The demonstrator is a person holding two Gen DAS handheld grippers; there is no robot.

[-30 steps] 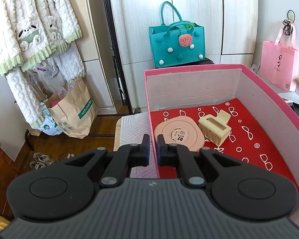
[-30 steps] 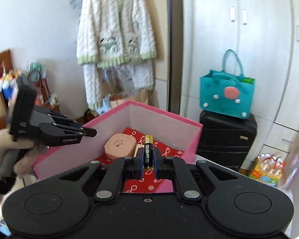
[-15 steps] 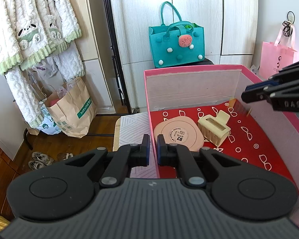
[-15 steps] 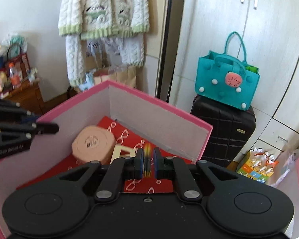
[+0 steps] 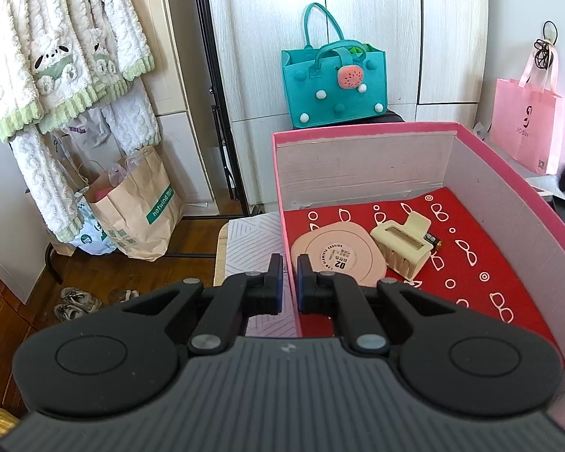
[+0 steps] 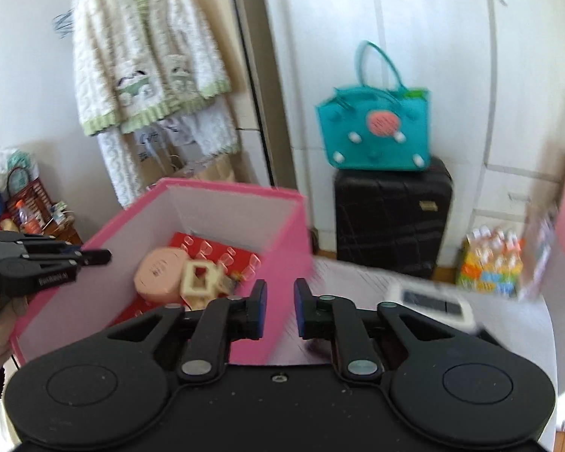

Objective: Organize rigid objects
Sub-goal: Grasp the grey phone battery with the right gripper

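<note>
Inside pink box (image 5: 361, 165), peach disc (image 5: 339, 254) marked "02", cream hair clip (image 5: 403, 248), battery (image 5: 433, 242), left gripper (image 5: 290, 265) closed empty, right gripper (image 6: 280, 295) opening, empty.

Open pink box (image 5: 361, 130) with pale inner walls and a red floor printed with white glasses. On the floor: a round peach compact (image 5: 337, 250) lying flat; touching its right side, a cream hair claw (image 5: 401, 243); a black battery (image 5: 433, 242) on its side, partly behind the claw.
</note>
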